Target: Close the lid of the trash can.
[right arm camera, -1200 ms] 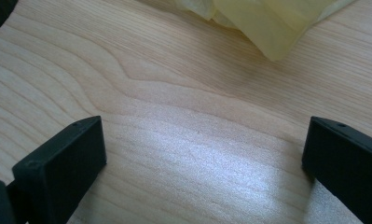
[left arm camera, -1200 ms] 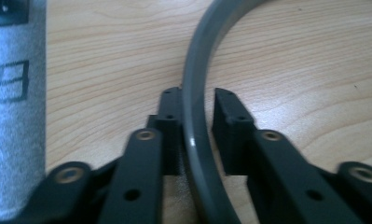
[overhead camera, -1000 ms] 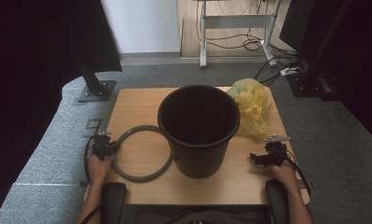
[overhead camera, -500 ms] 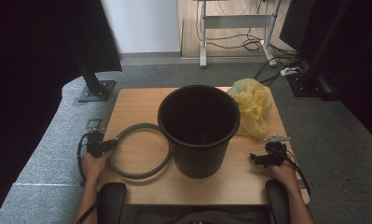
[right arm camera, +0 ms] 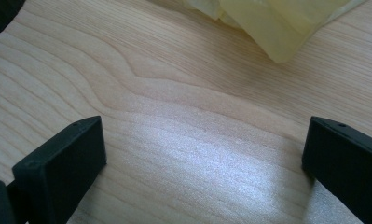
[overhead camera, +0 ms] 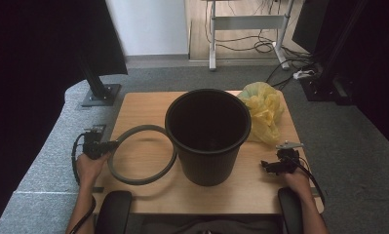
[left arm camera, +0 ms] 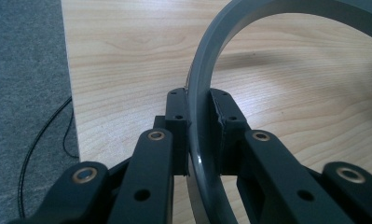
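Observation:
A grey ring [overhead camera: 142, 154], as wide as the bin's rim, hangs tilted above the left half of the wooden table [overhead camera: 143, 105]. My left gripper [overhead camera: 104, 146] is shut on the ring's left edge; in the left gripper view the grey band [left arm camera: 200, 100] runs up between the two black pads [left arm camera: 176, 112]. A black plastic bin [overhead camera: 207, 134] stands upright in the middle of the table, and the ring's right side reaches its wall. Near the front right corner my right gripper [overhead camera: 269, 166] sits low over the wood, its jaws wide apart [right arm camera: 204, 154] with only bare table between them.
A crumpled yellow plastic bag [overhead camera: 264, 111] lies behind and to the right of the bin, its edge [right arm camera: 277, 28] just ahead of the right gripper. Grey carpet [overhead camera: 50, 161] surrounds the table; a monitor stand base [overhead camera: 100, 94] sits at the back left.
The left gripper has risen and drawn left, lifting the ring's left edge off the table so that it tilts. The right gripper has stayed where it was.

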A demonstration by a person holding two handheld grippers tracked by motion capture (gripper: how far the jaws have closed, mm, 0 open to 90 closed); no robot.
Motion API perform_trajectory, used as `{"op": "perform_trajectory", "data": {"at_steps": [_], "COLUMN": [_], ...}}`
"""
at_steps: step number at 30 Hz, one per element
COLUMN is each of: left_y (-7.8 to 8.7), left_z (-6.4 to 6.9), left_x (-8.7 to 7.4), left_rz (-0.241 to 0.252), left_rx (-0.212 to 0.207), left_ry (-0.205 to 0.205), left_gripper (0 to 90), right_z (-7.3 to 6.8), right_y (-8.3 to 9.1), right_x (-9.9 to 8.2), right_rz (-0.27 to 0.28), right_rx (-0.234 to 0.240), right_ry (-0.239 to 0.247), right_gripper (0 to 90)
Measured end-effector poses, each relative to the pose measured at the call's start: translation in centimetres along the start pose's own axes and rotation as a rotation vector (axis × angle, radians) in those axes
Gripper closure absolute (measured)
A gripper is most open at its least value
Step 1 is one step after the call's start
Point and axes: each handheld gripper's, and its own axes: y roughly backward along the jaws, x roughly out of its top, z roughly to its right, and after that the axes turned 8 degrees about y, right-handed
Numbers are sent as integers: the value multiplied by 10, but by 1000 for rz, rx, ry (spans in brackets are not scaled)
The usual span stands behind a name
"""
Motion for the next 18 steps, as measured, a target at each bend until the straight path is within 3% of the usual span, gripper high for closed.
{"op": "perform_trajectory", "data": {"at_steps": [18], "left_y": [40], "left_z": [11], "left_x": [24], "left_rz": [-14], "left_rx": [-16], "left_ry": [-28], "left_gripper": [790], "right_z": [0], "right_y": [0], "right_x": [0], "right_rz": [-1], "right_rx": [1], "right_ry": [2], "right_gripper": [0]}}
